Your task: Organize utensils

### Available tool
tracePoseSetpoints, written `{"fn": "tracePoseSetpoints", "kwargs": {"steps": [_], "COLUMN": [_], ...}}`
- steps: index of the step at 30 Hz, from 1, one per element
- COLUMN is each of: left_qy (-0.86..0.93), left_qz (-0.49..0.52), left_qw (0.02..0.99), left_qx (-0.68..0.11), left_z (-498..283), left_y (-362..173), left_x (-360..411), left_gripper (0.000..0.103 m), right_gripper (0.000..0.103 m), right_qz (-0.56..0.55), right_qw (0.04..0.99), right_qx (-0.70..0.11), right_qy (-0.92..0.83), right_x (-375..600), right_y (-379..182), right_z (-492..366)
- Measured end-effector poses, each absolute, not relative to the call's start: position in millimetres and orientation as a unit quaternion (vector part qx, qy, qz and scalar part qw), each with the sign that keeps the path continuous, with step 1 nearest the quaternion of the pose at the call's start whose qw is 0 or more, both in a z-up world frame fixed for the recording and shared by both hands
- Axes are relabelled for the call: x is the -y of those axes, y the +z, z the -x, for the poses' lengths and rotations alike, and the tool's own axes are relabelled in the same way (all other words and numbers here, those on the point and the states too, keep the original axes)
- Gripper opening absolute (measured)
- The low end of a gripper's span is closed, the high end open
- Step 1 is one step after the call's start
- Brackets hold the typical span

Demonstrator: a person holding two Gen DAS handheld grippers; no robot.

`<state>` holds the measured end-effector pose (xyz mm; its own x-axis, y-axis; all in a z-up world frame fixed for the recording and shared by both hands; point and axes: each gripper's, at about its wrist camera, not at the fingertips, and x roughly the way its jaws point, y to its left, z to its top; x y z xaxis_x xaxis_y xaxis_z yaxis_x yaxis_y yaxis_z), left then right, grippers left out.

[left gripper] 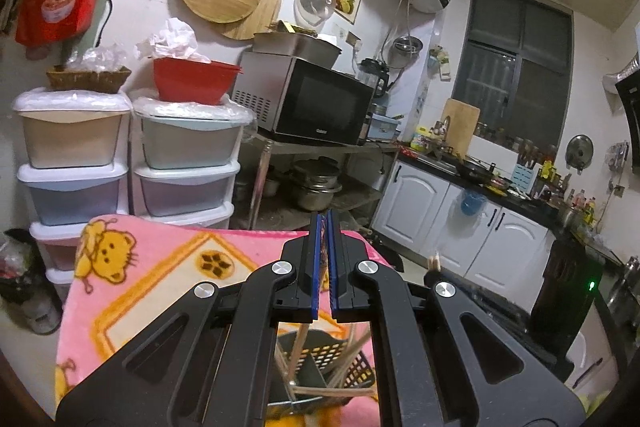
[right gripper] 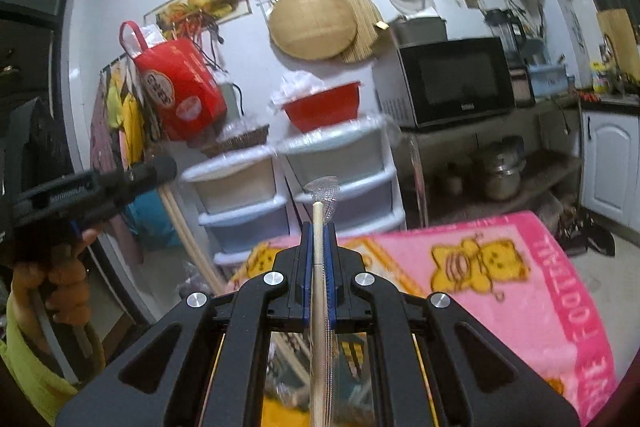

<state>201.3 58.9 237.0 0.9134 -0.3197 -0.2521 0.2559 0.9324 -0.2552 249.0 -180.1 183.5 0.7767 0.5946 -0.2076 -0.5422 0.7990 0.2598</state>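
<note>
My right gripper is shut on a pair of wooden chopsticks in a clear plastic sleeve; the sleeve's end sticks out past the fingertips. It is held up above the pink cartoon blanket. My left gripper has its jaws closed with nothing visible between them. Below it a black perforated utensil basket sits on the pink blanket with several wooden chopsticks standing in it. The left gripper also shows at the left of the right wrist view, with two chopsticks hanging below it.
Stacked plastic drawers with a red bowl on top stand behind the blanket. A microwave sits on a metal shelf with pots below. White cabinets and a cluttered counter are at right.
</note>
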Motion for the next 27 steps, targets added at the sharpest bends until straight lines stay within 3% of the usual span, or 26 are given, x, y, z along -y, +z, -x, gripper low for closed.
{"fn": "tracePoseSetpoints", "kwargs": {"steps": [12,27], "left_qy": [-0.12,-0.135], "left_qz": [0.099,0.1], "left_qw": [0.977,0.971], "left_qx": [-0.145,-0.171], "left_z": [-210,-227], "left_y": [238,210], "left_x": [-73,-72], "left_gripper": [0.001,0.001], "right_gripper": [0.006,0.006], "right_qz": [-0.083,-0.055], "right_qw": [0.946,0.958], "right_qx": [-0.06,-0.031], "right_qy": [0.307,0.28], "right_x": [156,138], "right_y": [195,140], "right_z": [-275,-296]}}
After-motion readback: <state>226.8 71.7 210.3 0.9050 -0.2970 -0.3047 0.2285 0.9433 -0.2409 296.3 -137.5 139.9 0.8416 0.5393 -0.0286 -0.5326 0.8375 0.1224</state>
